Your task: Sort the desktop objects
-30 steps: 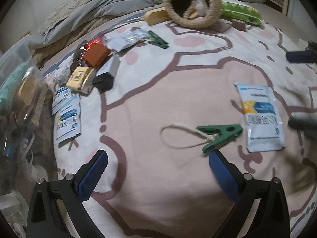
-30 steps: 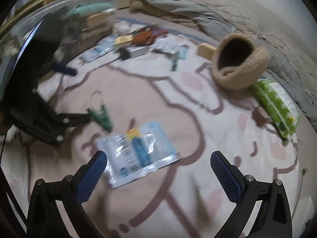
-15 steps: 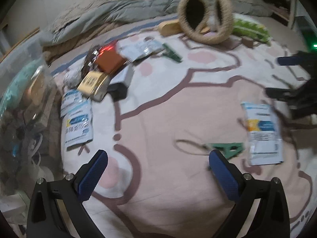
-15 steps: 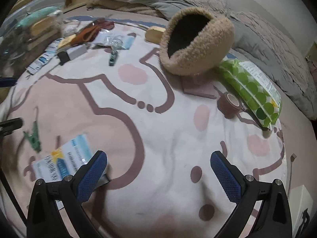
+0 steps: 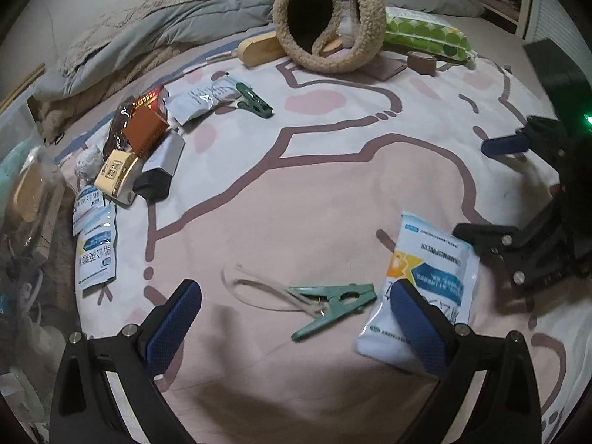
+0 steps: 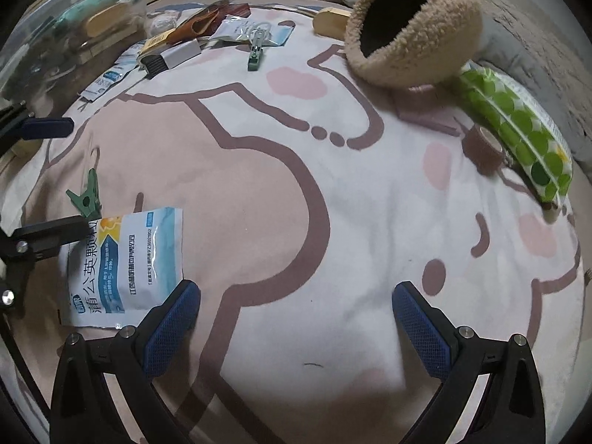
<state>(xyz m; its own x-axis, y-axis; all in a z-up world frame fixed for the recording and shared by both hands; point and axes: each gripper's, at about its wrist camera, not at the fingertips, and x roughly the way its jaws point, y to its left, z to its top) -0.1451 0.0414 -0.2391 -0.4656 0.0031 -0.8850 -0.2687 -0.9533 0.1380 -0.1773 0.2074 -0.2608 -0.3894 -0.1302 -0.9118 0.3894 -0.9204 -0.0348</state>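
Left wrist: both hand-held grippers (image 5: 296, 323) (image 6: 296, 318) gape empty; clothespin (image 5: 333, 307) touches sachet (image 5: 421, 285).

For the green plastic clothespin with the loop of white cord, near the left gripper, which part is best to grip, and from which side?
Probably grip the green plastic clothespin across its middle, near the metal spring, coming from above with the left gripper. It lies flat on the pink patterned blanket, so only its narrow sides offer faces to the fingers. Stay clear of the white cord loop at its splayed handle end.

clip (image 5: 333, 301): green; sachet (image 6: 125, 259): white/blue/yellow; pack (image 6: 518, 129): green dots; blanket (image 6: 370, 203): pink/white, brown lines
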